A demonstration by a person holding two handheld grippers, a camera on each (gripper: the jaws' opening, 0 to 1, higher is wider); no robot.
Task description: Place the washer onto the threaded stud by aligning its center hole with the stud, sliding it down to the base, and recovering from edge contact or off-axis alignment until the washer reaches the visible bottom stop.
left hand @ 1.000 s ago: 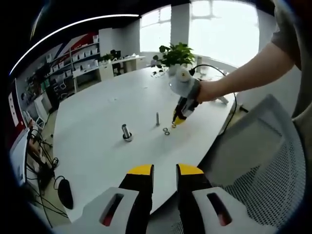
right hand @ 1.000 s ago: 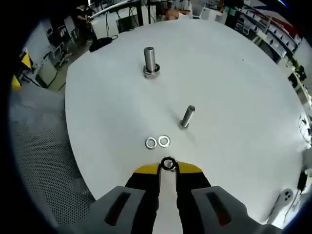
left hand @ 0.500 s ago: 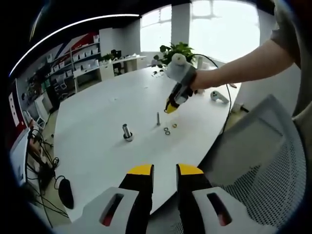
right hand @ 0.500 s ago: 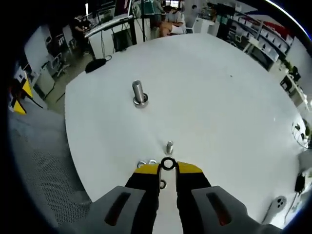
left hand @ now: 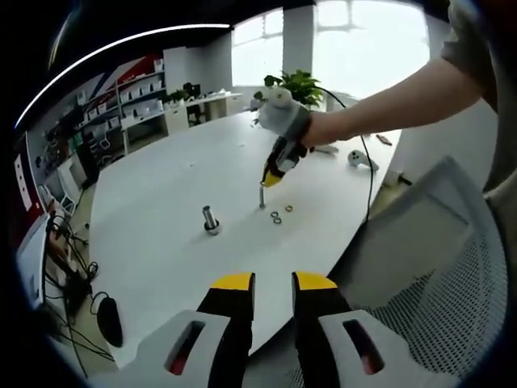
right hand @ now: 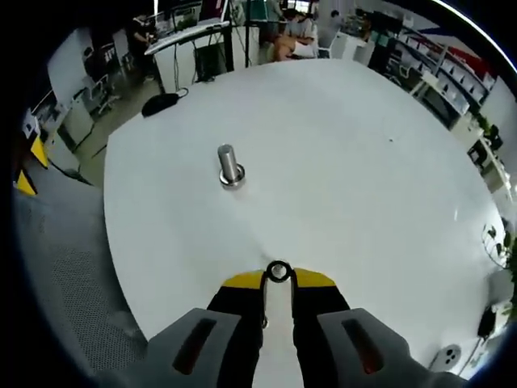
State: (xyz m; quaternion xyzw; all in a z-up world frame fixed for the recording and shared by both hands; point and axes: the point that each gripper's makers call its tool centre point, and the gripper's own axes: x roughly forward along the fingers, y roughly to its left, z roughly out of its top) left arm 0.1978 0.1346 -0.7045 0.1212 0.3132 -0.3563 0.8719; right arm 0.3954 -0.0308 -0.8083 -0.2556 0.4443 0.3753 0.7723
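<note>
In the right gripper view my right gripper [right hand: 279, 273] is shut on a small steel washer [right hand: 279, 272], held by its rim with the hole facing the camera. In the left gripper view the right gripper [left hand: 271, 179] hangs tip-down just over the top of the thin threaded stud [left hand: 262, 196], which stands upright on the white table [left hand: 161, 242]. Two loose washers [left hand: 275, 217] lie just right of that stud. My left gripper [left hand: 273, 283] hovers off the table's near edge, jaws a narrow gap apart with nothing between them.
A thicker bolt [left hand: 210, 220] [right hand: 229, 166] stands upright to the left of the stud. A potted plant [left hand: 295, 85] and a white handheld device [left hand: 361, 159] sit at the far end. A mesh chair [left hand: 436, 242] stands by the right edge.
The right gripper has carried the washer up from beside the loose washers and left to above the thin stud. In its view the stud has slipped under the jaws. The left gripper stayed put.
</note>
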